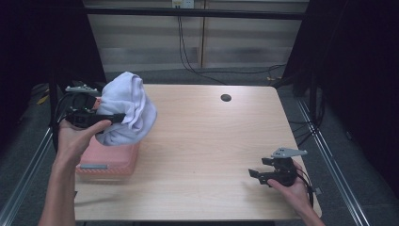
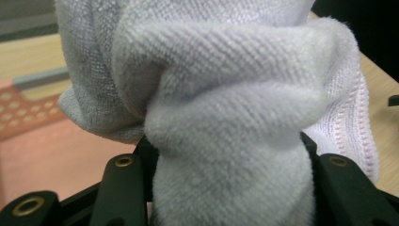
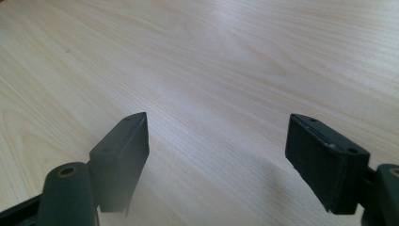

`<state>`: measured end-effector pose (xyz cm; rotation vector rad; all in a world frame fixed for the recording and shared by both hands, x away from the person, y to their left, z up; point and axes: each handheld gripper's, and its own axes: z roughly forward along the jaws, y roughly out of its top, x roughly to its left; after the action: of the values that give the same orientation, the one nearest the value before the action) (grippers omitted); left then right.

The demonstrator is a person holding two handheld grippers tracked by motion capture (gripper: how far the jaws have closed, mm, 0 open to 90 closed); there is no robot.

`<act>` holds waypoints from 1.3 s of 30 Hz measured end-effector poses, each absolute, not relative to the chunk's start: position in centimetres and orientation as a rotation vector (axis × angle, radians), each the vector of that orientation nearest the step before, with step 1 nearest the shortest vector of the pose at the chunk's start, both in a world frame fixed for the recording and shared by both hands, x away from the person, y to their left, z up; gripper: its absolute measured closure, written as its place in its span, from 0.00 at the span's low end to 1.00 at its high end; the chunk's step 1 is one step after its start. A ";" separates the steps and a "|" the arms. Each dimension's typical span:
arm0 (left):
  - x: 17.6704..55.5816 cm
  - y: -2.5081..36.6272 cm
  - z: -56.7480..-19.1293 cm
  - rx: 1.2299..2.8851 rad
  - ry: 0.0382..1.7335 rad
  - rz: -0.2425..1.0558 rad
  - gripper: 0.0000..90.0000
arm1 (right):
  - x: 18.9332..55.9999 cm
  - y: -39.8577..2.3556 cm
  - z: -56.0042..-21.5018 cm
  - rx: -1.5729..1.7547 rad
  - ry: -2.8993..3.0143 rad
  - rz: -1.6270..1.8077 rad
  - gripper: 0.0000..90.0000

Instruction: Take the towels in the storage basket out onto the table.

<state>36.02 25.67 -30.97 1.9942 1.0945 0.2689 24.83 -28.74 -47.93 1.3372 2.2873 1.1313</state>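
Above the pink basket [image 1: 109,162] at the left edge of the wooden surface [image 1: 202,141], the left tongs [image 1: 115,117] are gripping a bunched white towel [image 1: 126,109], holding it clear of the surface with the cloth squeezed between both jaws. Near the front right corner, the right tongs [image 1: 256,174] are resting low over the bare surface, jaws standing wide apart and holding nothing.

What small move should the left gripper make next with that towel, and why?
Probably carry it right, over bare table, and lower it. The left gripper is clamped on the bunched white towel, held in the air above the pink basket, and the right gripper waits open beside free tabletop.
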 end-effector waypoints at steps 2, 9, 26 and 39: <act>36.1 24.5 -30.7 2.004 1.078 0.286 0.54 | 24.8 -28.7 -47.9 1.343 2.287 1.133 0.25; 36.5 21.4 -31.0 2.041 1.016 0.236 0.54 | 24.7 -28.7 -47.9 1.334 2.289 1.138 0.25; 36.7 14.0 -33.9 2.074 0.906 0.100 0.53 | 24.7 -28.8 -47.8 1.329 2.291 1.144 0.25; 36.6 9.1 -40.0 2.169 0.863 -0.038 0.52 | 24.7 -28.7 -47.8 1.320 2.299 1.146 0.25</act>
<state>36.62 9.13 -40.03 2.1687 0.8631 -0.0378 24.68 -28.68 -47.81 1.3200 2.2988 1.1464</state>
